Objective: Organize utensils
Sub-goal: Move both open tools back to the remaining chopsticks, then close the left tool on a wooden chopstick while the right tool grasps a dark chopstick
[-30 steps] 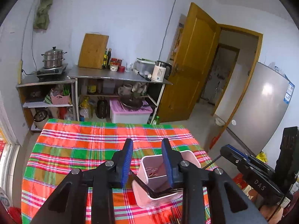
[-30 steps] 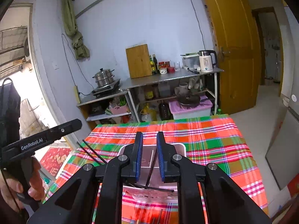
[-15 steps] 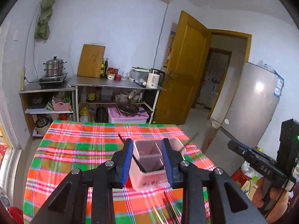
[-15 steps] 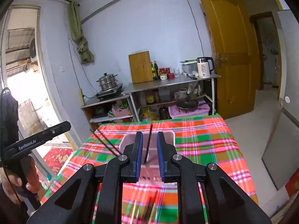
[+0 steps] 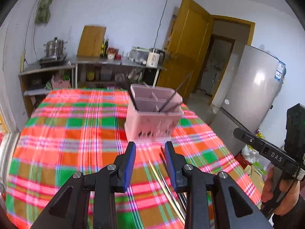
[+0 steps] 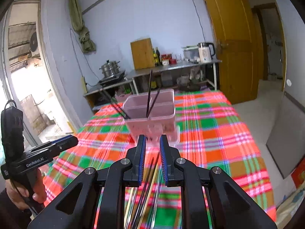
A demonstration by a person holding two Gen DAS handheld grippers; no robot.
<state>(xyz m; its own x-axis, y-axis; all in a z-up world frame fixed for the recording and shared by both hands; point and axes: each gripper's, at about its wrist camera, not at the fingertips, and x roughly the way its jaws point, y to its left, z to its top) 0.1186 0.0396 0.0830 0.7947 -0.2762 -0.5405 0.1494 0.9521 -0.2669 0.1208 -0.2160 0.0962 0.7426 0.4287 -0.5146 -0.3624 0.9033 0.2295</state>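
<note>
A pink divided utensil holder (image 5: 152, 118) (image 6: 152, 114) stands on the plaid tablecloth (image 5: 72, 133), with dark chopsticks (image 5: 172, 98) (image 6: 148, 93) leaning inside it. Loose chopsticks (image 5: 164, 179) (image 6: 149, 179), some dark and some pale, lie on the cloth near the front edge. My left gripper (image 5: 149, 149) hovers open over them, short of the holder, with nothing between its blue pads. My right gripper (image 6: 152, 141) stands open with a narrow gap, also empty, just before the holder. Each gripper shows in the other's view, the right (image 5: 240, 132) and the left (image 6: 73, 140), each in a hand.
Behind the table stand a metal shelf unit (image 5: 114, 64) with a kettle (image 6: 205, 52), a steamer pot (image 5: 55, 46) and a wooden cutting board (image 5: 92, 41). A yellow door (image 5: 188, 51) and a grey fridge (image 5: 253, 87) are to the right. A doorway opens at left (image 6: 24, 87).
Both grippers have drawn back from the holder and sunk toward the table. The holder now sits farther ahead, and the loose chopsticks on the cloth have come into view beneath the fingers.
</note>
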